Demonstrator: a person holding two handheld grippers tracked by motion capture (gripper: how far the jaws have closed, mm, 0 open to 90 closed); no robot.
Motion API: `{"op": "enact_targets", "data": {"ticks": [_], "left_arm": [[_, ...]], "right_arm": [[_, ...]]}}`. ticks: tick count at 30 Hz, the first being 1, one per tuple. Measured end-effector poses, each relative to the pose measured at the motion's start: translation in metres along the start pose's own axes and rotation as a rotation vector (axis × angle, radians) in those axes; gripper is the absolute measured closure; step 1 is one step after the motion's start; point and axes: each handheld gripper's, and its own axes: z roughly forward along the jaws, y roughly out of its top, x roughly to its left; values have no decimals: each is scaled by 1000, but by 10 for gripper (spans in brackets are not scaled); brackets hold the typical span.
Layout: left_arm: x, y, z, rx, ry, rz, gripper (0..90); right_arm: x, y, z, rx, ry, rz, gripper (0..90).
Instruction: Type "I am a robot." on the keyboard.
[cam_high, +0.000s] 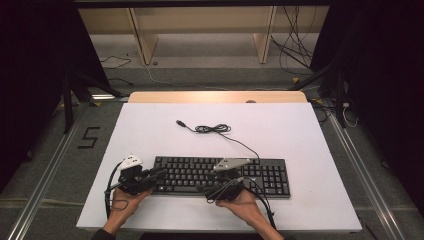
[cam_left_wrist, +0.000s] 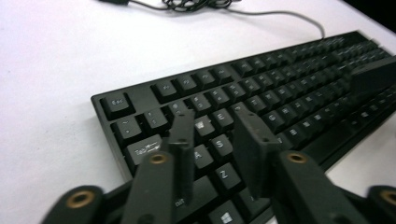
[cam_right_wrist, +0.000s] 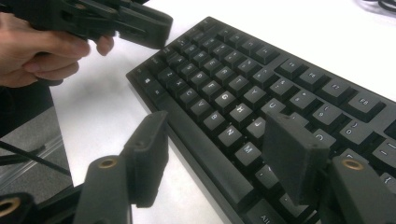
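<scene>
Leftmost on the white desk (cam_high: 150, 130), the left claw (cam_high: 159, 174) sits in the person's left hand (cam_high: 125, 200) at the left end of the black keyboard (cam_high: 220, 175). In the left gripper view its jaws hang over the letter keys near the keyboard's left edge, a narrow gap between them and nothing clamped — whether a fingertip (cam_left_wrist: 184, 119) presses a key I cannot tell. The Esc key (cam_left_wrist: 115, 105) lies just beyond them, at the keyboard's corner.

The keyboard itself lies flat across the near half of the desk, long side toward the person, number pad at the right end. Its grey cable (cam_high: 240, 142) runs from the back edge toward the middle of the desk, where it bunches into a loose black coil (cam_high: 212, 129) and ends in a USB plug (cam_high: 180, 122) — well apart from both claws.

Further right, the right claw (cam_high: 216, 192) is held by the right hand (cam_high: 245, 202) at the keyboard's front edge, about midway along. In the right gripper view its jaws stand wide apart and empty: one over the bare desk just in front of the keyboard, the other over the lower key rows, with the space bar (cam_right_wrist: 205, 154) between them. That view also catches the left hand (cam_right_wrist: 42, 51) and its claw (cam_right_wrist: 156, 32) farther off.
</scene>
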Motion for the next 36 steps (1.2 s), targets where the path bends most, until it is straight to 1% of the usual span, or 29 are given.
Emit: {"op": "enact_targets", "data": {"ticks": [3, 10, 17, 25, 28, 31, 36], "left_arm": [[0, 0, 4, 19, 2, 12, 778], [0, 1, 13, 61, 20, 33, 887], [0, 1, 18, 90, 19, 47, 889], [0, 1, 20, 102, 21, 43, 889], [0, 0, 22, 121, 26, 46, 890], [1, 0, 22, 116, 20, 34, 890], [1, 0, 22, 115, 22, 35, 890]], "right_arm": [[0, 0, -2, -5, 0, 0, 400], [0, -1, -4, -13, -5, -3, 389], [0, -1, -5, -15, -7, -6, 383], [0, -2, -6, -19, -10, -5, 373], [0, -2, -6, -21, -11, -5, 372], [0, -2, -7, -21, -11, -4, 372], [0, -2, -7, -23, -13, -4, 372]]}}
